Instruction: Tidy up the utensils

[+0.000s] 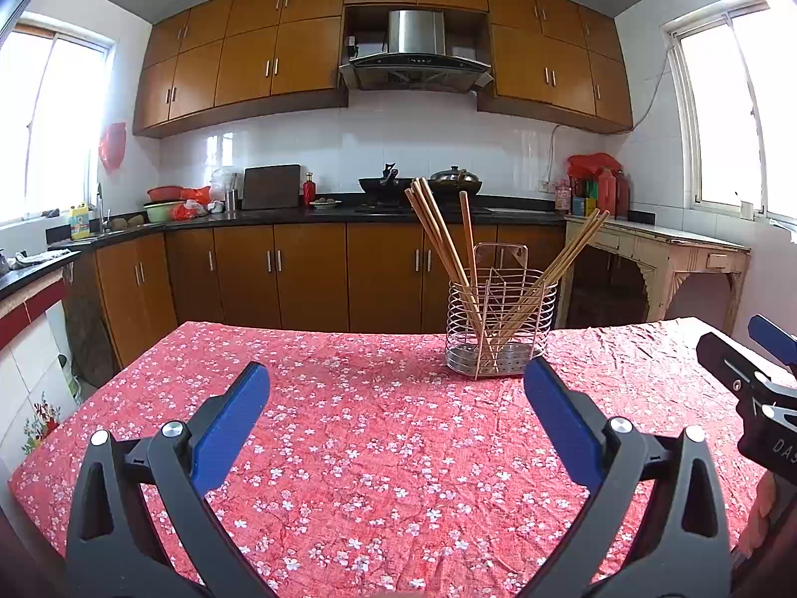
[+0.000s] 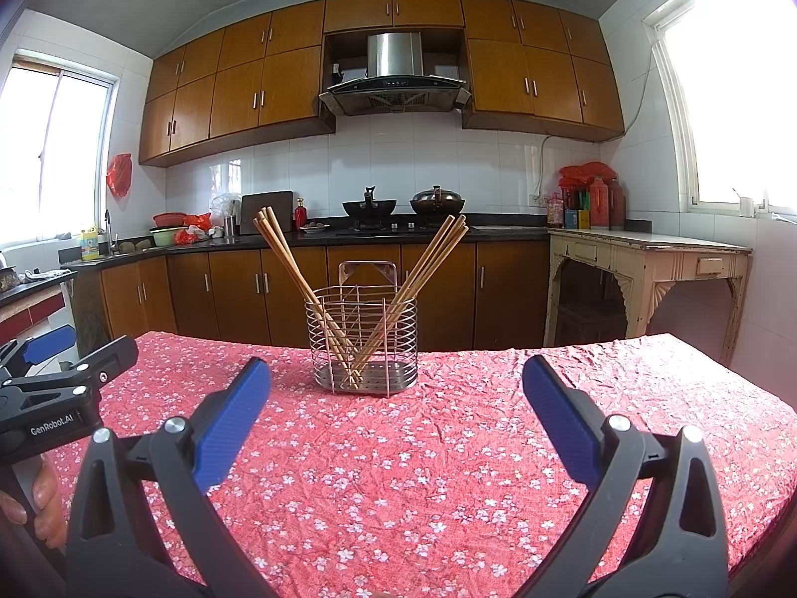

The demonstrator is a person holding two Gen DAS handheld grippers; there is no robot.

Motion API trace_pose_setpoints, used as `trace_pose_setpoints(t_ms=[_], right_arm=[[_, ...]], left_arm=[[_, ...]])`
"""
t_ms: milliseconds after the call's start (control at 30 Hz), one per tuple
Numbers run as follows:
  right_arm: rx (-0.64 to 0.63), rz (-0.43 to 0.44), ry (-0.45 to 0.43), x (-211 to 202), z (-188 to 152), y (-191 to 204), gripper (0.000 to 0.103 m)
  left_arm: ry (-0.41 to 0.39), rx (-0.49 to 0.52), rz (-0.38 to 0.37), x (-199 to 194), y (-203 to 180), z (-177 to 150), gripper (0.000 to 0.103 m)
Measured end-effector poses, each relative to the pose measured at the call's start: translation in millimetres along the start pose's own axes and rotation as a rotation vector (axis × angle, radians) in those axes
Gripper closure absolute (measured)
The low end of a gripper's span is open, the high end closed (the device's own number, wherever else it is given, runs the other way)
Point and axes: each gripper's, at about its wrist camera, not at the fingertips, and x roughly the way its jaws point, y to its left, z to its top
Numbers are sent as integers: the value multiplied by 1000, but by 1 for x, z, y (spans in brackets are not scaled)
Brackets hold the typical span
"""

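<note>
A wire utensil holder (image 1: 500,324) stands on the red floral tablecloth (image 1: 373,448), far right of centre in the left wrist view and near centre in the right wrist view (image 2: 366,344). Several wooden chopsticks (image 1: 438,234) lean out of it in two bundles, left and right (image 2: 428,259). My left gripper (image 1: 396,388) is open and empty, held above the cloth short of the holder. My right gripper (image 2: 396,388) is open and empty, facing the holder. Each gripper shows at the edge of the other's view (image 1: 757,373) (image 2: 55,378).
The table's far edge (image 2: 448,346) lies just behind the holder. Beyond it are kitchen cabinets with a black counter (image 1: 299,214), two woks on a stove (image 2: 403,207), and a pale side table (image 2: 647,259) at the right.
</note>
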Motion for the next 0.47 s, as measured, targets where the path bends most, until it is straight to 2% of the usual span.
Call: trace_pose_setpoints(t_ms=[467], right_arm=[[0,0,-1,1,0,-1,4]], left_arm=[[-2,-10,7,1,1,2,2]])
